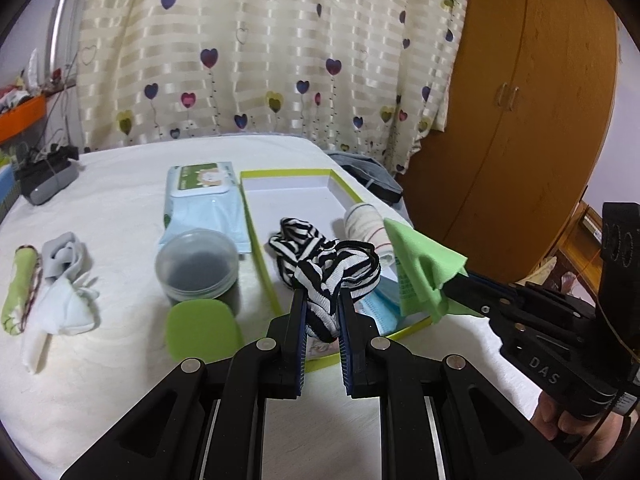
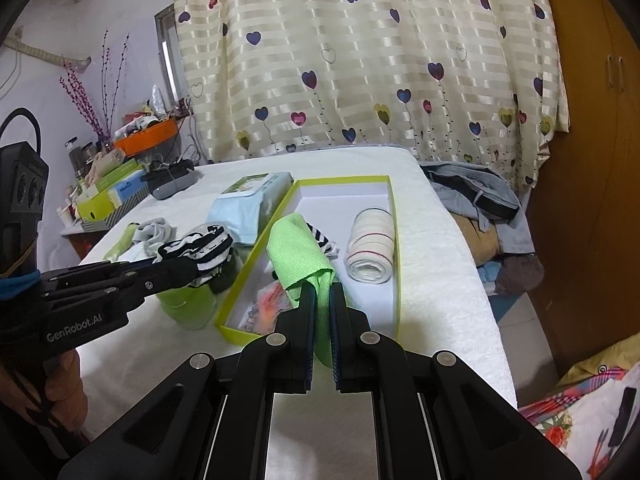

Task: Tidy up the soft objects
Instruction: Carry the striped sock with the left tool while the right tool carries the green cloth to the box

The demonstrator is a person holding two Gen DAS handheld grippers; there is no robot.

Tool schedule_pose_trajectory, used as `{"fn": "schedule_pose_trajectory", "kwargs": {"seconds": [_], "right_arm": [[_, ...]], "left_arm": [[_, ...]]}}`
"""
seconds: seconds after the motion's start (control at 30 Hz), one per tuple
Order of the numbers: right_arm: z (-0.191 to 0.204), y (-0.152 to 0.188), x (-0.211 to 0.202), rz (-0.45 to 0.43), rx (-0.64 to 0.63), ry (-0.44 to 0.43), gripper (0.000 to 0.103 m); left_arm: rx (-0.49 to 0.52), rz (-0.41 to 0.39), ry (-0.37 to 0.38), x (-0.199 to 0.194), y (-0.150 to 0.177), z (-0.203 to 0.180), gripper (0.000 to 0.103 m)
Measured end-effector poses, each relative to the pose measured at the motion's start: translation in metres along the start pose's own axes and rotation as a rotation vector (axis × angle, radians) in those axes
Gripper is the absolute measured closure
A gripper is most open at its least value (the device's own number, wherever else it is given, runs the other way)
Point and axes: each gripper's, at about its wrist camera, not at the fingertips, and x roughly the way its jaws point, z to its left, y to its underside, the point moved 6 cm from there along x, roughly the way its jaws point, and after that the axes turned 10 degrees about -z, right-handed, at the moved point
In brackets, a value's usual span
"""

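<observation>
My left gripper (image 1: 321,296) is shut on a black-and-white striped cloth (image 1: 320,268), which it holds bunched above the near left part of the lime-rimmed box (image 1: 288,174). From the right my right gripper (image 1: 452,284) comes in, shut on a green cloth (image 1: 420,268). In the right wrist view the green cloth (image 2: 296,252) stands up from my right gripper (image 2: 322,288) over the box (image 2: 394,240). A rolled white towel (image 2: 370,244) lies inside the box. My left gripper (image 2: 192,268) carries the striped cloth (image 2: 200,246) just left of the box.
On the white table, left of the box, are a wipes pack (image 1: 200,184), a clear jar (image 1: 196,264), a green pad (image 1: 202,330), grey and white socks (image 1: 68,280) and a green roll (image 1: 18,288). Clothes (image 2: 480,196) are piled off the right edge.
</observation>
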Motion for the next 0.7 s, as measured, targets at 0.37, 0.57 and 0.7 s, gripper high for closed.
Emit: {"fn": "schedule_pose_trajectory", "kwargs": {"seconds": [0.37,0.57,0.7], "right_arm": [[-0.011,0.004,0.024,0.043,0.005,0.005,0.096],[-0.013,0.011,0.035,0.079,0.003,0.004,0.096],[-0.015,0.016,0.042,0.104,0.002,0.007,0.096]], "left_arm": [[-0.005,0.051,0.029,0.023,0.008,-0.010,0.090],[-0.009,0.087,0.043,0.035,0.015,-0.012,0.090],[-0.009,0.111,0.049,0.043,0.020,-0.013,0.090]]}}
